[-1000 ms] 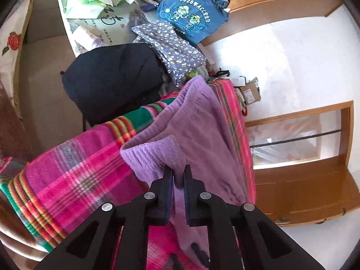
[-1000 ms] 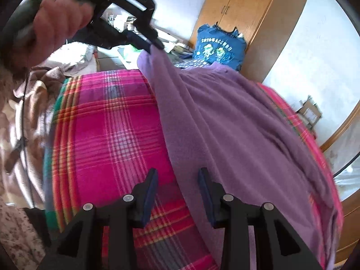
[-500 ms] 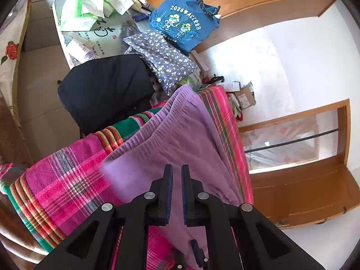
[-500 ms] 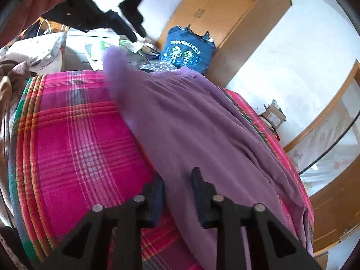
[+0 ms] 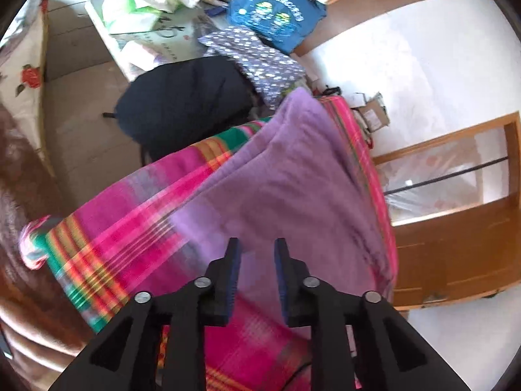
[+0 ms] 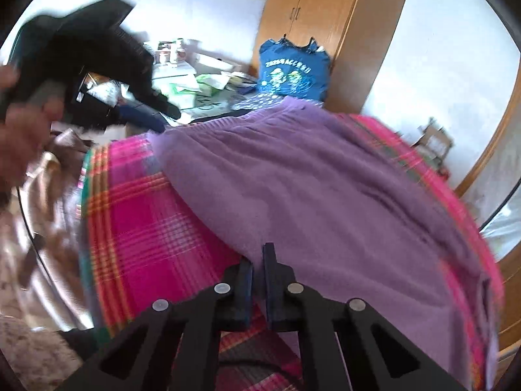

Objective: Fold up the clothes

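Your plaid blanket [image 6: 136, 228] carries the purple garment [image 6: 325, 195], stretching from near to far. Your right tongs [image 6: 257, 270] are closing on its near-left edge; your left tongs [image 5: 254, 257] are opening, empty, above it.

A home bedroom: plaid blanket [image 6: 136, 228], wooden wardrobe [image 6: 325, 16], clothes piled about.

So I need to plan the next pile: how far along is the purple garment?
Done: the purple garment lies spread over the plaid blanket, apparently folded over once. In hand: the right gripper is closing on its near edge, while the left gripper is opening with nothing between its fingers. Left: further folds, plus the other clothes behind.
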`<action>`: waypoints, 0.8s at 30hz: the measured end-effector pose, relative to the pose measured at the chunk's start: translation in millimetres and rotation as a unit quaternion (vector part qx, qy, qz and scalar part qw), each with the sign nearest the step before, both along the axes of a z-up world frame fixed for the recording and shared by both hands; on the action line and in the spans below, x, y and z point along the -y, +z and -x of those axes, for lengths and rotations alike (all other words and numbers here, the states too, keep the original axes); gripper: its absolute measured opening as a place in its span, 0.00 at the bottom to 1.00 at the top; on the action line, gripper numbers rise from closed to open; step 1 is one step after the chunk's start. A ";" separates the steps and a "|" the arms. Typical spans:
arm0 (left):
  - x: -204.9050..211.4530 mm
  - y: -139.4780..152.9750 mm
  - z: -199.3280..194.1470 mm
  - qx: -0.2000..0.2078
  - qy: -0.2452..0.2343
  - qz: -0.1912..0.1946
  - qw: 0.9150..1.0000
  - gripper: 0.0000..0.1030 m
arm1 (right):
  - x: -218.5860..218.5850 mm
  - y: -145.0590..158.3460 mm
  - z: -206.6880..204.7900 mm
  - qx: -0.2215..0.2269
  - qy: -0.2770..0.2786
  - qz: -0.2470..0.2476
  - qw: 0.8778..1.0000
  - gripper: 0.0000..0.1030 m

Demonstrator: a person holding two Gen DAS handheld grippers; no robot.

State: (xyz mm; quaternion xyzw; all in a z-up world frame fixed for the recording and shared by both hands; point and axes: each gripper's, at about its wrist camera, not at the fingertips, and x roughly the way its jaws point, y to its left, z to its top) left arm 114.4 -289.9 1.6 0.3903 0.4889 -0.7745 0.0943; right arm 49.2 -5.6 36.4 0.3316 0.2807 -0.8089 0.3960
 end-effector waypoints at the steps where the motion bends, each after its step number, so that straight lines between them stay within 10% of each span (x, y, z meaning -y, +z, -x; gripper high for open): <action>1: -0.5 -3.0 -3.7 0.002 -0.004 -0.003 1.000 0.28 | -2.0 0.8 2.3 0.018 0.004 0.004 1.000 0.05; 9: -5.4 -1.5 -21.3 0.037 -0.042 0.025 0.998 0.28 | -16.5 13.1 18.7 0.132 0.024 0.035 0.990 0.15; 21: -3.6 49.0 -89.4 0.118 -0.111 0.188 0.969 0.31 | -98.9 76.6 -27.9 0.108 -0.031 0.027 0.993 0.15; 24: -15.2 33.9 -82.8 0.104 -0.137 0.167 0.971 0.32 | -116.8 76.6 -39.9 0.088 -0.051 0.029 0.994 0.33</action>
